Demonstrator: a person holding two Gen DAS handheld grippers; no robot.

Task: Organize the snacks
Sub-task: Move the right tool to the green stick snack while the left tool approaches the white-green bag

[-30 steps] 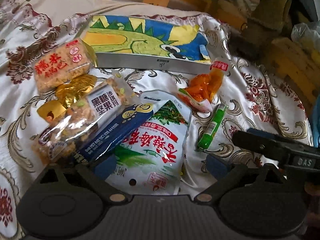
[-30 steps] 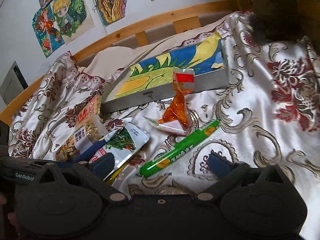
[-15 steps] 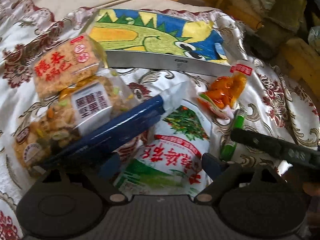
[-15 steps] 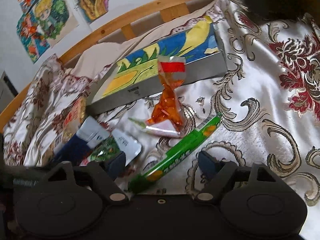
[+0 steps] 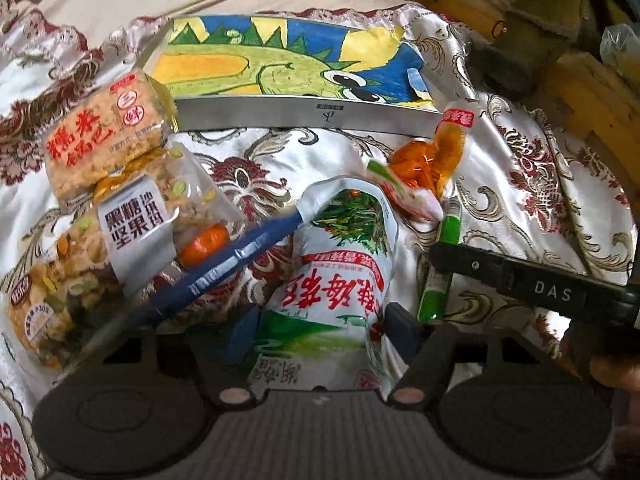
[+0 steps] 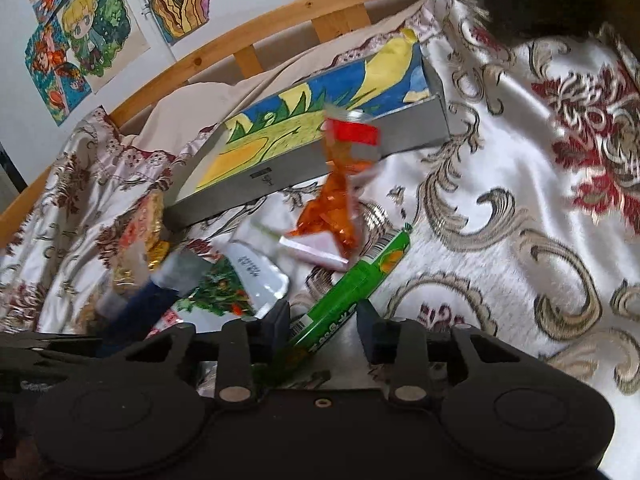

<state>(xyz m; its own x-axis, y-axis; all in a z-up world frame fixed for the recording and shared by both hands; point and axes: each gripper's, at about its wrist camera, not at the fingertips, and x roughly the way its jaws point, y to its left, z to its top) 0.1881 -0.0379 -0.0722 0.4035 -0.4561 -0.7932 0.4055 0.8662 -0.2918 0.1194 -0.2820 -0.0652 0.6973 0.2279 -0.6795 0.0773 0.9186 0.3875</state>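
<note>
My left gripper (image 5: 322, 334) is closing around a white-and-green snack pouch (image 5: 332, 276) with red lettering. Both pads press its sides and the pouch bunches up between them. A long blue packet (image 5: 224, 268) leans on edge just left of it. My right gripper (image 6: 323, 320) is closing over a green stick snack (image 6: 352, 284) that lies slanted on the cloth. The stick's near end sits between the fingers, with a gap still showing beside the right finger (image 6: 370, 330). In the left wrist view the right gripper (image 5: 438, 254) lies across that green stick (image 5: 436, 292).
A flat grey box (image 5: 304, 110) with a dinosaur drawing on top lies at the back. An orange snack bag (image 5: 432, 164), a nut-bar pack (image 5: 132, 224) and a rice-cracker pack (image 5: 104, 132) lie on the patterned satin cloth (image 6: 520, 200). A wooden rail (image 6: 280, 16) runs behind.
Both pairs of jaws have narrowed. The left now squeezes the pouch, and the blue packet has tipped onto its edge. The right gripper came down so the green stick lies between its fingers.
</note>
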